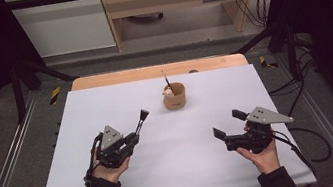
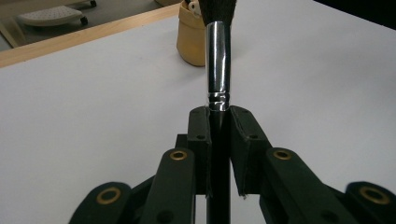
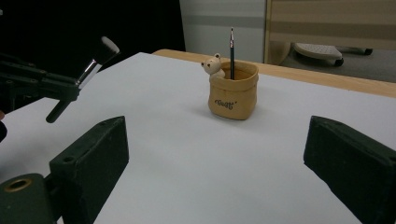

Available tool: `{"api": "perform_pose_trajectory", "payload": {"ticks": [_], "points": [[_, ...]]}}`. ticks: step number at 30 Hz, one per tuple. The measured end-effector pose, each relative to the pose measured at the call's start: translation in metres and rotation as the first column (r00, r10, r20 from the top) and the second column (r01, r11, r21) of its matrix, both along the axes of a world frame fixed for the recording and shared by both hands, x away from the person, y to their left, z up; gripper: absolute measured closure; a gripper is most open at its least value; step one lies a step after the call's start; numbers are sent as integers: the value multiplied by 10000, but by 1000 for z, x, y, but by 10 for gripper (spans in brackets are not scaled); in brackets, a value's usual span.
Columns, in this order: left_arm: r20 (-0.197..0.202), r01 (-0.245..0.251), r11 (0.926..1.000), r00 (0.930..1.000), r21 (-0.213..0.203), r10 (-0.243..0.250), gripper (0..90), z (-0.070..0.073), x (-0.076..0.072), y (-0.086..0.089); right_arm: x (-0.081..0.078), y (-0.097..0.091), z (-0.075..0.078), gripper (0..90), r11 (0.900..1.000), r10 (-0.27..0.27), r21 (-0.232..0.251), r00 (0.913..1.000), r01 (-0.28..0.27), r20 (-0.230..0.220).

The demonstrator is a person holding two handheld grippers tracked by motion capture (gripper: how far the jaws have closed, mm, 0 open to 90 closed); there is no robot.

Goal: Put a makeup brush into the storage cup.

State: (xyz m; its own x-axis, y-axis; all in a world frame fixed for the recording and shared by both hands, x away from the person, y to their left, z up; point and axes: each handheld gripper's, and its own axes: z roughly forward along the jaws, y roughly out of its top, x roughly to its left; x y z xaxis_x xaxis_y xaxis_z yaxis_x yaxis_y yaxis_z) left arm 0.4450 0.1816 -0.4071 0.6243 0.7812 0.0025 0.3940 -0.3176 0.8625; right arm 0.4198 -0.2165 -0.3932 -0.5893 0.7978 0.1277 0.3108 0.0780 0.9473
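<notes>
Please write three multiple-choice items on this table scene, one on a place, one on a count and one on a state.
1. Where is the tan holder? A near the table's far edge; B under the right tongs; C on the floor.
2. How many pencils stand in it? A three; B one; C none.
3. How are the left tongs? A wide open; B lying on the table; C shut on the brush.

Answers:
1 A, the high view shows it close to the far wooden edge.
2 B, one thin pencil rises beside the bear figure.
3 C, both pads clamp the brush handle.
</notes>
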Motion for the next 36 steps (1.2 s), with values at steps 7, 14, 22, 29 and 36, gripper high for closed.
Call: {"api": "perform_pose_trajectory", "payload": {"ticks": [7, 14, 22, 29, 36], "points": [[59, 65, 10000, 10000, -65, -65, 784, 1, -2, -5, 1, 1, 1, 69, 9998, -61, 165, 10000, 62, -56], [114, 85, 9999, 9999, -86, -84, 785, 1, -1, -10, 2, 3, 1, 52, 9996, -20, 270, 9999, 23, -98], [316, 21, 9996, 9995, -297, -12, 785, 7, -1, -14, 3, 7, 5, 39, 9998, -73, 200, 10000, 74, -60], [538, 75, 9990, 9985, -444, -51, 785, 14, -3, -20, 3, 10, 10, 36, 9988, -140, 462, 9999, 141, -11], [609, 149, 9984, 9981, -540, -116, 785, 17, -4, -26, 6, 19, 18, 42, 9966, -39, 826, 10000, 34, 52]]}}
